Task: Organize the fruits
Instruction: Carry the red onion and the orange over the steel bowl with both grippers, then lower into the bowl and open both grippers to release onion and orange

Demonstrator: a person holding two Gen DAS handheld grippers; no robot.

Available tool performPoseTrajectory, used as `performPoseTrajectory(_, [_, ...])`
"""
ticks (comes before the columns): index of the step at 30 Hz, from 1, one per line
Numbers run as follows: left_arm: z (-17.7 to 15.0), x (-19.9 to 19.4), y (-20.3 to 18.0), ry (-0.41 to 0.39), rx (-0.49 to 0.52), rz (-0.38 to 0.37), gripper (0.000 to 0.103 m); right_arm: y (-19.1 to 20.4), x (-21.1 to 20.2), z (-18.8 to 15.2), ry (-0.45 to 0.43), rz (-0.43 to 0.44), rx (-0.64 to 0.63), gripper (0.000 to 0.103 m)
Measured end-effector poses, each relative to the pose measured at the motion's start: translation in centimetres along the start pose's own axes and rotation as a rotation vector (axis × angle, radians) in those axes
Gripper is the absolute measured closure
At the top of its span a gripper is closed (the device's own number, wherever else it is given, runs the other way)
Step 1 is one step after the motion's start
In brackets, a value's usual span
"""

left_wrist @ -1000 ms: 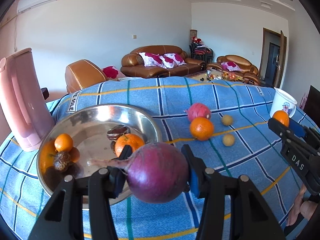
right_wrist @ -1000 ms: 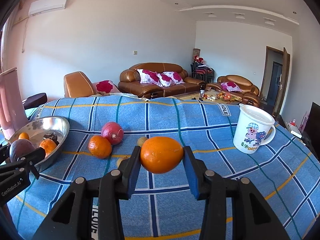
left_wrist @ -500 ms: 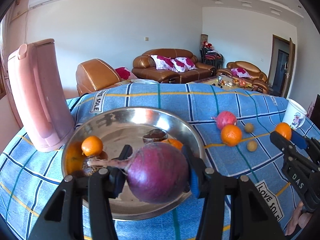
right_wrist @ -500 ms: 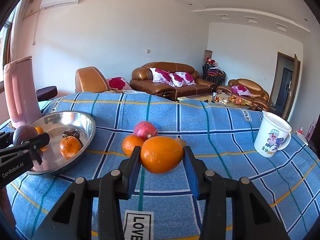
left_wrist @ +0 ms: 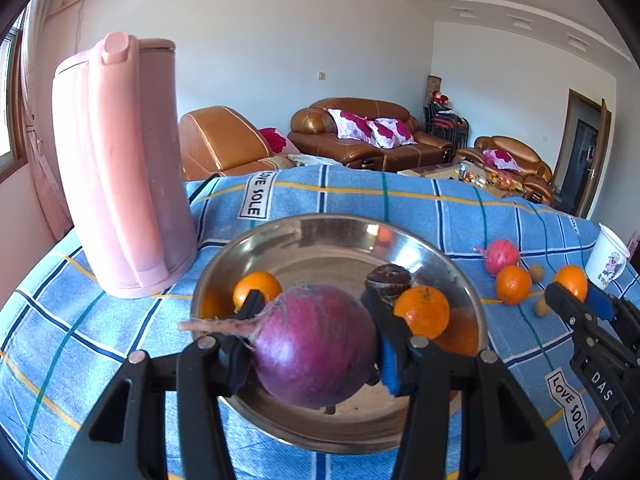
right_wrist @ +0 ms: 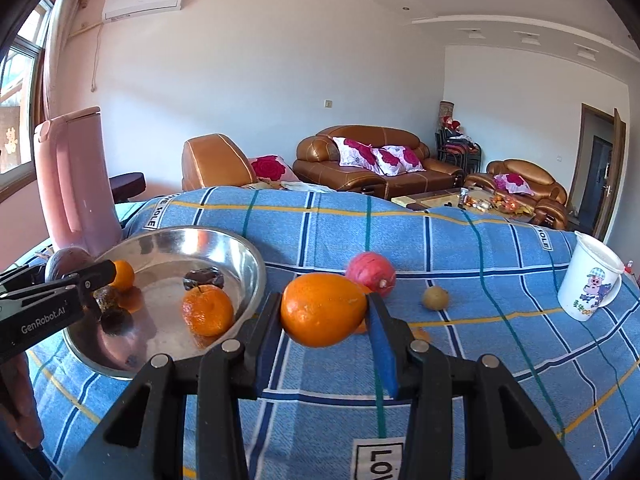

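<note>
My left gripper [left_wrist: 314, 320] is shut on a round purple onion [left_wrist: 316, 348] with a thin stalk, held just above the near part of a steel bowl [left_wrist: 340, 222]. Two oranges [left_wrist: 422, 312] and a dark wrinkled fruit [left_wrist: 388, 276] lie in the bowl. My right gripper [right_wrist: 324, 312] is shut on an orange [right_wrist: 323, 309] above the blue checked cloth, right of the bowl [right_wrist: 240, 248]. It also shows at the right of the left wrist view as the right gripper [left_wrist: 574, 286]. On the cloth lie a pink fruit [right_wrist: 370, 272], an orange [left_wrist: 512, 284] and small brown fruits [right_wrist: 435, 298].
A tall pink kettle [left_wrist: 120, 160] stands left of the bowl, close to its rim. A white printed mug [right_wrist: 590, 282] stands at the table's right end. The left gripper [right_wrist: 76, 270] reaches over the bowl's left side. Brown sofas stand behind the table.
Both grippers have moved left across the table with their loads. The bowl has come under the purple onion, and the kettle looms nearer. Neither grip has altered.
</note>
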State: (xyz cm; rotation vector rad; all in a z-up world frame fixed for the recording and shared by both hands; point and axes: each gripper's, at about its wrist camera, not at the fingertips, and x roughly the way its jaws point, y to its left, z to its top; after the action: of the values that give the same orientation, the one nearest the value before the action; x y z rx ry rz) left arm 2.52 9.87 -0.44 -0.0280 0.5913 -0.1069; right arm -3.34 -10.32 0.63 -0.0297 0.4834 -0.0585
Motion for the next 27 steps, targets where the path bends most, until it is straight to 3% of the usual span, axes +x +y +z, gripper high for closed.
performPoseTrajectory(10, [0.4,0.4,2.0,0.007,-0.018,0.071,0.051,5.2,2.1,1.0,0.015,0.166,-0.004,0.059])
performPoseTrajectory(16, [0.0,1.8,2.4,0.093,0.011,0.128,0.051,7.8,3.8,0.9,0.088,0.261,-0.003,0.059])
performPoseTrajectory(19, [-0.2,2.1,2.3,0.129,0.02,0.116,0.051,8.3,4.4,0.8,0.128,0.314,-0.001,0.059])
performPoseTrajectory(27, [-0.7,2.4,1.1,0.142,0.08,0.127,0.051,8.1,6.7,0.0,0.259,0.413,0.077,0.059])
